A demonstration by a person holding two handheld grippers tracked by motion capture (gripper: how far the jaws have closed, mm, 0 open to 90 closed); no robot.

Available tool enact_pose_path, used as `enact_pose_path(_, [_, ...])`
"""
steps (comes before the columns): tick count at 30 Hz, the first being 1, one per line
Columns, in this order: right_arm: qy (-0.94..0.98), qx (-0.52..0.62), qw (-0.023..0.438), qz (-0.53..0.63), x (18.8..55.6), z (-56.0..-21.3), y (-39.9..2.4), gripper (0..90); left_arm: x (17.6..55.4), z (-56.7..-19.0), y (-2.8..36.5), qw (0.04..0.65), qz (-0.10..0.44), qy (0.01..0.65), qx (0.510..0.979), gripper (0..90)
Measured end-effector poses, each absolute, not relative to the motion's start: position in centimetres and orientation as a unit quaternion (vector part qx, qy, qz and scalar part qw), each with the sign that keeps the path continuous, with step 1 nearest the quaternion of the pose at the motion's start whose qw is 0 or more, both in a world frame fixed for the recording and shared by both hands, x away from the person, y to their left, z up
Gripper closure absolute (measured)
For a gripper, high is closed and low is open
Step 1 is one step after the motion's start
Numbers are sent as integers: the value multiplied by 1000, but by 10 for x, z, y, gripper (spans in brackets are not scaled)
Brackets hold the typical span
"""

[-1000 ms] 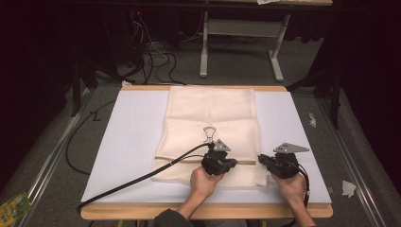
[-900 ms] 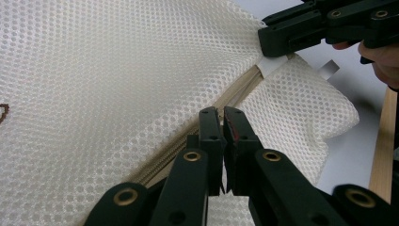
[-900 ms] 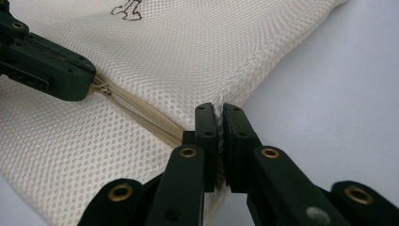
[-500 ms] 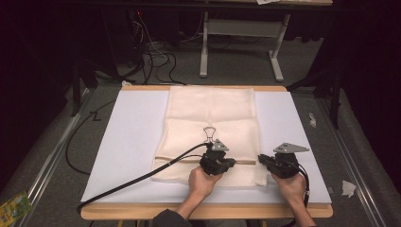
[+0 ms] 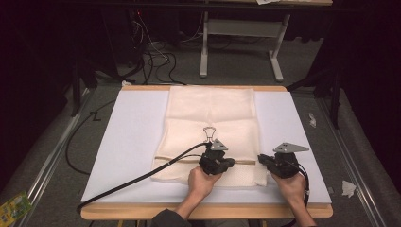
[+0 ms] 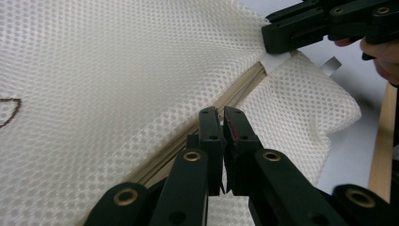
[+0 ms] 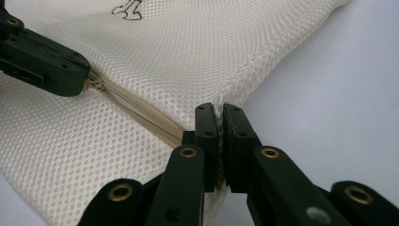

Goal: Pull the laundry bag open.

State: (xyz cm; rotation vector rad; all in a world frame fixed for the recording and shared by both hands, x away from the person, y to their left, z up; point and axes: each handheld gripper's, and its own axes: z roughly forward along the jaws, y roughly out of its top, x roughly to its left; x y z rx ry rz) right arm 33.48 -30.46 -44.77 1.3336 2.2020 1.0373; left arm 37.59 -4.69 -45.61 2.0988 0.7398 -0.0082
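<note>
"What were they doing with that mesh laundry bag (image 5: 210, 127)?"

"It lay flat in the middle of the table (image 5: 123, 142), on the white sheet, its far end near the table's far edge and its zipper (image 5: 179, 158) running across it near the person's side. Both grippers were down on that zipper line, the left gripper (image 5: 222, 163) towards the middle of the bag, the right gripper (image 5: 261, 159) at the bag's right-hand edge."

"Jaws open or shut?"

"Shut, both pairs. In the right gripper view the jaws were pressed together on the bag's edge (image 7: 217, 113) just where the zipper ends. I took that for an anchor, something to keep the mesh from bunching. The left jaws were closed right on the zipper track (I'd guess on the slider or its pull tab, but the jaws hid whatever they held, so I couldn't say for certain)."

"So one hand held and the other pulled?"

"That's how I read it. The two grippers stood near each other along the same line, and the track between them looked taut and straight. Whether the zipper was being opened or closed, I couldn't tell."

"And the dark wire shape on the cloth?"

"A loop outline (image 5: 209, 133) just beyond the left gripper, apart from it. I couldn't tell what it was."
</note>
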Motion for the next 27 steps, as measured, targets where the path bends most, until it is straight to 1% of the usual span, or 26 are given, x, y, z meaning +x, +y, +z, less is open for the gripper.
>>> enact_pose_path(27, [778, 475, 182, 368, 336, -448, -305, 870, 378, -457, -28, 446, -2, 316, 838, 874])
